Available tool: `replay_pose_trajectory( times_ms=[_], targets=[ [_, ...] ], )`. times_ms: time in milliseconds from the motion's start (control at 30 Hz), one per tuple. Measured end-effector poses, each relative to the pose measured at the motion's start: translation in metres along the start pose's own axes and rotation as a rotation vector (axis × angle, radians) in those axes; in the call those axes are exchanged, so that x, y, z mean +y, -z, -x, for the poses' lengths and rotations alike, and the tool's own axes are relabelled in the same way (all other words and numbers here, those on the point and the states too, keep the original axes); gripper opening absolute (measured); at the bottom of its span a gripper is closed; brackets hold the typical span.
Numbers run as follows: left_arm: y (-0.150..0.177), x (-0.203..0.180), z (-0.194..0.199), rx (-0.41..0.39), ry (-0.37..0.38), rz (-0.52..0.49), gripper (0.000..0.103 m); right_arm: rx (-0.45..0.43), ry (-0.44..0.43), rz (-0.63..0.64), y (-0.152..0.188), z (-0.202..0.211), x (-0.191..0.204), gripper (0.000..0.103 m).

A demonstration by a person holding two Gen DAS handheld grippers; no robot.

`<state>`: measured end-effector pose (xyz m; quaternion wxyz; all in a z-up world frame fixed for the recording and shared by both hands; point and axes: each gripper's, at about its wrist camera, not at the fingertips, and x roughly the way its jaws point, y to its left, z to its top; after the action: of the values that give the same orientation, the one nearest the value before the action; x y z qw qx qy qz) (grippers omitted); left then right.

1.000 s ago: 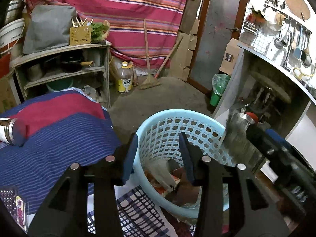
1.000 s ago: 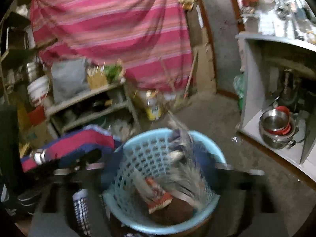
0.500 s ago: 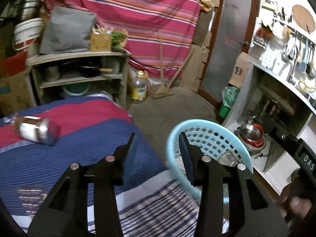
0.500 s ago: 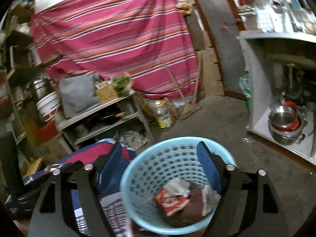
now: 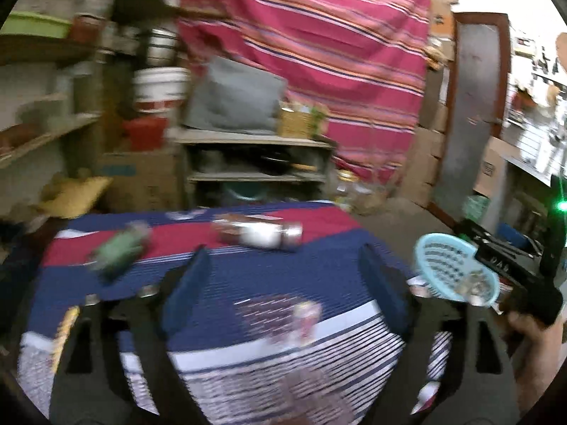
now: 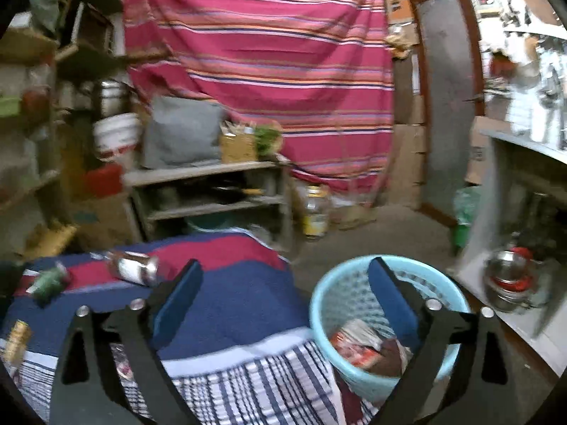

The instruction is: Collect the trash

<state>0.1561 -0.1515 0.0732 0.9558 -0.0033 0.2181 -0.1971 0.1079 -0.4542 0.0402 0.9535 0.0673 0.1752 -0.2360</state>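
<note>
- Blue pads on your left gripper (image 5: 283, 290) are spreading wide, with nothing between them. Your right gripper (image 6: 283, 304) is opening too, and it is empty.
- Pick one piece of trash next. Line both pads up on its two sides before you squeeze.
- The shiny jar (image 5: 260, 234) lies on its side in the middle of the left view, on the striped cloth (image 5: 329, 269). It could roll, so come at it slowly.
- A green crumpled thing (image 5: 118, 249) lies to its left. It is blurry.
- The light blue basket (image 6: 446, 290) sits at the lower right of the right view, beside the cloth. It holds wrappers (image 6: 358, 349) already.
</note>
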Motion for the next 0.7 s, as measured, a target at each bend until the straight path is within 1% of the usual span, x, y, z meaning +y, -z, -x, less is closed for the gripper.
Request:
replay_pose_trajectory(
  times_ms=[33,67,133,200,267,300,333,367,400,467,500,567,600,633,667,700],
  targets=[
    [0.008,0.013,0.012,-0.006,-0.008,0.007,0.097,0.006,0.036,-0.003,0.007,0.005,0.001,0.094],
    [0.016,0.025,0.022,-0.008,-0.016,0.015,0.097,0.018,0.054,-0.012,0.017,0.014,0.006,0.094],
    [0.040,0.047,0.044,-0.013,-0.037,0.025,0.098,0.042,0.064,-0.048,0.034,0.035,0.012,0.095],
    [0.069,0.062,0.065,-0.001,-0.096,0.010,0.098,0.054,0.020,-0.052,0.057,0.065,0.025,0.095],
    [0.092,0.072,0.085,-0.012,-0.124,0.006,0.098,0.049,-0.045,0.006,0.084,0.093,0.041,0.095],
    [0.102,0.076,0.095,-0.024,-0.146,-0.008,0.098,0.073,-0.046,0.009,0.090,0.103,0.049,0.095],
    [0.110,0.079,0.101,-0.035,-0.171,-0.017,0.098,0.081,-0.035,0.035,0.094,0.116,0.056,0.099],
    [0.119,0.084,0.108,-0.040,-0.205,-0.030,0.098,0.047,-0.044,0.053,0.098,0.130,0.060,0.098],
    [0.123,0.087,0.109,-0.028,-0.218,-0.032,0.098,-0.007,-0.055,0.088,0.104,0.147,0.068,0.098],
    [0.125,0.093,0.112,-0.028,-0.211,-0.018,0.098,-0.072,-0.065,0.168,0.110,0.164,0.082,0.098],
    [0.126,0.094,0.110,-0.016,-0.214,-0.020,0.098,-0.099,-0.051,0.208,0.113,0.169,0.091,0.098],
    [0.129,0.098,0.106,0.003,-0.224,-0.008,0.098,-0.108,-0.036,0.252,0.113,0.168,0.102,0.098],
    [0.129,0.101,0.103,0.009,-0.227,0.017,0.098,-0.097,-0.036,0.267,0.113,0.166,0.104,0.098],
    [0.127,0.101,0.100,0.012,-0.226,0.031,0.098,-0.084,-0.018,0.283,0.113,0.162,0.108,0.098],
    [0.127,0.102,0.098,0.015,-0.228,0.046,0.098,-0.085,0.004,0.292,0.112,0.159,0.109,0.098],
    [0.127,0.103,0.096,0.021,-0.225,0.064,0.098,-0.087,0.007,0.294,0.111,0.161,0.109,0.098]
  ],
)
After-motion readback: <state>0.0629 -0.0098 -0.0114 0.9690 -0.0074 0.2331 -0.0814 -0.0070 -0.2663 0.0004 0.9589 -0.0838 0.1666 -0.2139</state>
